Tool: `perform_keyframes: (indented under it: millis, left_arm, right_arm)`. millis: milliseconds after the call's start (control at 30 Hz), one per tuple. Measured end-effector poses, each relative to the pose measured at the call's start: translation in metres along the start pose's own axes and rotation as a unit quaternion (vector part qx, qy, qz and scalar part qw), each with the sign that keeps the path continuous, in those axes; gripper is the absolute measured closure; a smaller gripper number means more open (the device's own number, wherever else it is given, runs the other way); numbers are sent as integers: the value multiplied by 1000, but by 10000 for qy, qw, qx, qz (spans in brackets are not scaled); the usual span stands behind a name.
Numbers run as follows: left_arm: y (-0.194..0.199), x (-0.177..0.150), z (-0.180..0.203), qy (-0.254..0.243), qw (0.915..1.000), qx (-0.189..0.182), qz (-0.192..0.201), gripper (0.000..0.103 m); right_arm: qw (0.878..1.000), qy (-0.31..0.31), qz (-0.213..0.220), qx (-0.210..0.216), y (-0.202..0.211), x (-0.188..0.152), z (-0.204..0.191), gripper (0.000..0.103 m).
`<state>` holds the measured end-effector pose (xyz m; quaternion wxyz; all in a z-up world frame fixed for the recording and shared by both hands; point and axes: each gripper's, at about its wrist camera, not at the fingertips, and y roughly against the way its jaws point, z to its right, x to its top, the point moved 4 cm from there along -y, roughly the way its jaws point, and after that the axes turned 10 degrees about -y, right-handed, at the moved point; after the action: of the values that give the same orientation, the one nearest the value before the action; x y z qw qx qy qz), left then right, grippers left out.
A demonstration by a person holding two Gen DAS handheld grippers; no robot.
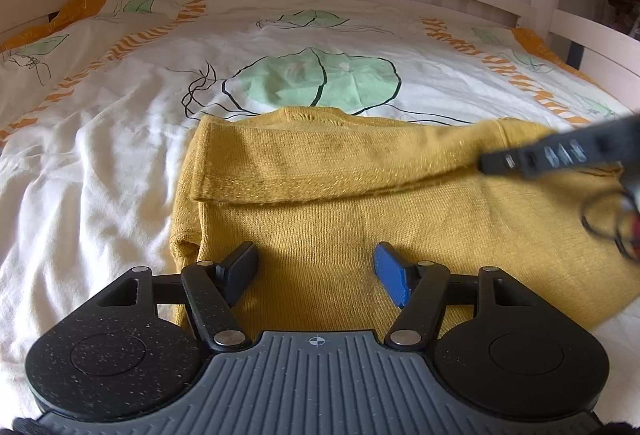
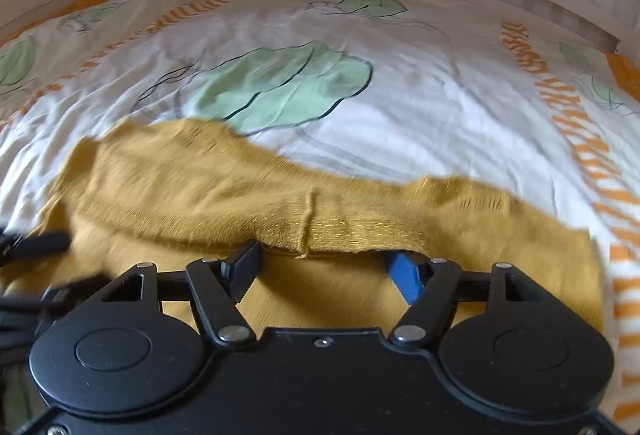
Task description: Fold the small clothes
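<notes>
I'm hovering both grippers, left (image 1: 316, 271) and right (image 2: 326, 271), jaws wide and gripping nothing, over the near part of the sweater (image 1: 360, 203) lying on the duvet (image 1: 120, 115). Further out, I'm risking dragging the folded flap (image 2: 248, 195) loose if a finger is snagging the knit.

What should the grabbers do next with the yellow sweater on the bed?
Probably lower both and pinch the near edge of the sweater. The left gripper and right gripper both hover open over it, holding nothing, and one flap is already folded across, so another fold looks due.
</notes>
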<state>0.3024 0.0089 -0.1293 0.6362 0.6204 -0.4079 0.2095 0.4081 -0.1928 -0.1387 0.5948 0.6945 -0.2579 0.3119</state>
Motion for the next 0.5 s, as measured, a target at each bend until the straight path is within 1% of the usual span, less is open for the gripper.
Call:
perform_keyframes:
  millis: [100,233,400,500]
  left_arm:
    - [0,-1,0,15,10000,-12,8,39]
    - [0,0,-1,7,10000,-12,5,39]
    - [0,1,-1,40,10000,-69,-39,39]
    - [-1,7,-3,-11,9997,-154,-210,38]
  right_arm:
    - [9997,-217,16,-96,-14,17,11,31]
    - [9975,-683,57,-190,-24,32,33,31]
    - [9937,-1086,246,-155,-10,30,53,31]
    - [9940,-1052,296,-84,3,21,58,31]
